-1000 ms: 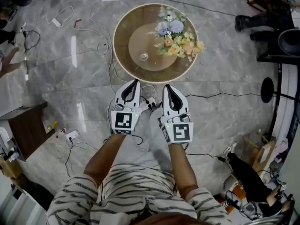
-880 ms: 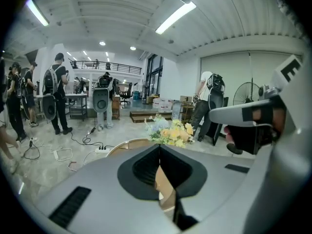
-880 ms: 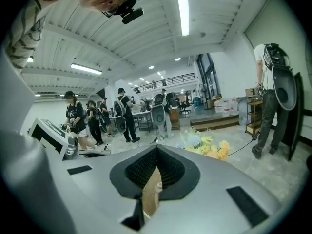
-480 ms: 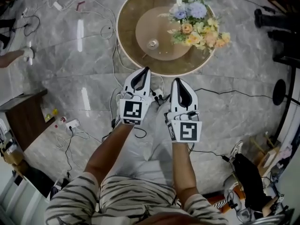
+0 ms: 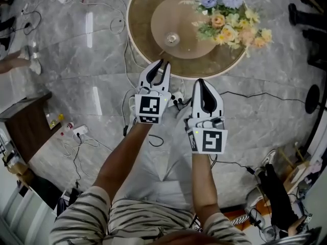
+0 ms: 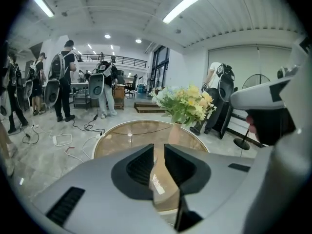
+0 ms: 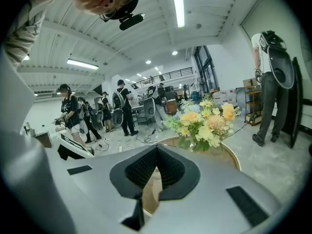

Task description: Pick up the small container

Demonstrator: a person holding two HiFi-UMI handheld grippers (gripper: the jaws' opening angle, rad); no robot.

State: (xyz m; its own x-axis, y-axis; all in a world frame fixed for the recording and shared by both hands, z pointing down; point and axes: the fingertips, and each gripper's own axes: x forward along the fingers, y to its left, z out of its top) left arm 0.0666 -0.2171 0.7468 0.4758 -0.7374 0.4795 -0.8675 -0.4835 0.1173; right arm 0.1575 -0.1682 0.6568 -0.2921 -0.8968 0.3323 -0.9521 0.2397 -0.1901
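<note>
The small container [image 5: 172,38] is a clear, shiny little vessel standing near the middle of the round glass table [image 5: 144,50]. My left gripper [image 5: 162,64] hangs at the table's near edge, just short of the container and pointing towards it. Its jaws have just been opening and stand a narrow gap apart with nothing between them, as the left gripper [image 6: 159,145] view also shows. Beside it to the right, my right gripper [image 5: 201,81] sits a little further back from the table. In its own view the right gripper [image 7: 156,146] is shut and empty.
A vase of yellow, blue and white flowers [image 5: 230,11] stands on the table's right half. Cables and a power strip [image 5: 76,132] lie on the marble floor. A wooden cabinet [image 5: 25,131] is at the left. Several people stand in the hall behind.
Both grippers have sunk and come nearer the table's near edge. The left jaws, closed before, now show a narrow gap. The table and flowers sit larger and higher in the head view.
</note>
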